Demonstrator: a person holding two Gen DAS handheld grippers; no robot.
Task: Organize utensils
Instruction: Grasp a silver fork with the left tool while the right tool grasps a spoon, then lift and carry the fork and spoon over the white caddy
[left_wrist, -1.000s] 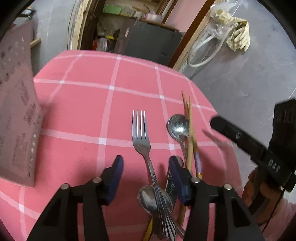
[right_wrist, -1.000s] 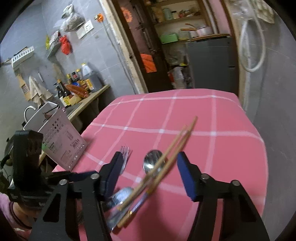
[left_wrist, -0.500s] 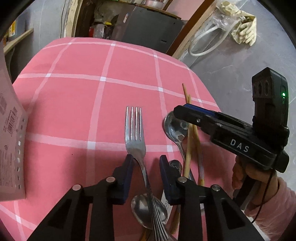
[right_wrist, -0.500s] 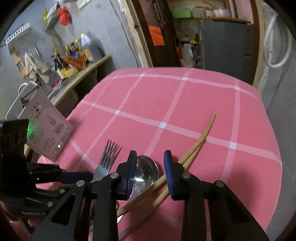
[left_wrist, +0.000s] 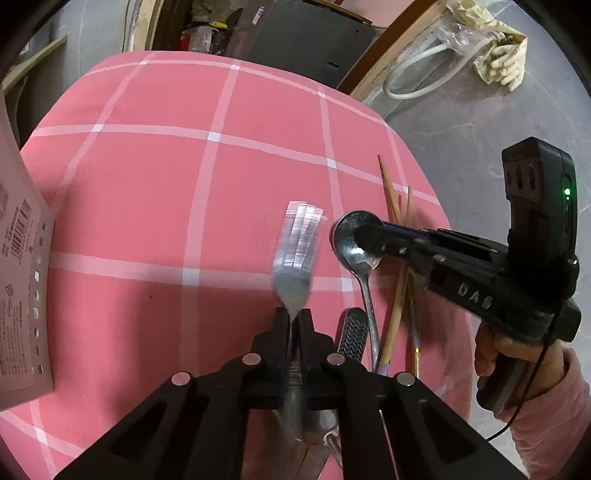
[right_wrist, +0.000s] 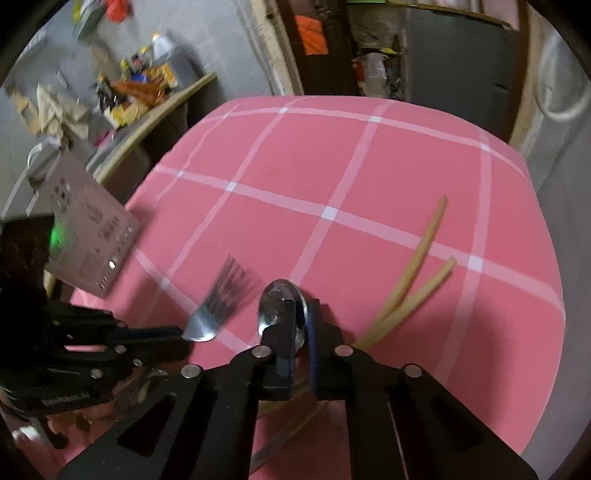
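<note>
- Two claws of mine are at work over the pink checked bench (left_wrist: 155, 206), each one clamped on a piece of cutlery.
- My left claw (left_wrist: 293, 325) has just been closing and now pinches the neck of the fork (left_wrist: 297, 254); its tines point away from me and look smeared (motion blur).
- My right claw (right_wrist: 301, 325) has also just been closing, and its pads now grip the bowl of a spoon (right_wrist: 275, 302). From the left wrist view that claw (left_wrist: 364, 232) reaches in from the right, with my hand (left_wrist: 506, 354) and pink sleeve (left_wrist: 546, 413) behind it.
- That spoon's handle runs back toward me, just left of the wooden chopsticks (left_wrist: 397, 295), which lie near the bench's right edge with their tips pointing away.
- Another patterned handle (left_wrist: 352, 336) lies between the fork and the spoon's handle; I cannot tell what utensil it belongs to.
- At the bench's left edge stands a perforated utensil holder (left_wrist: 22, 280) with printed labels, well apart from the cutlery.
</note>
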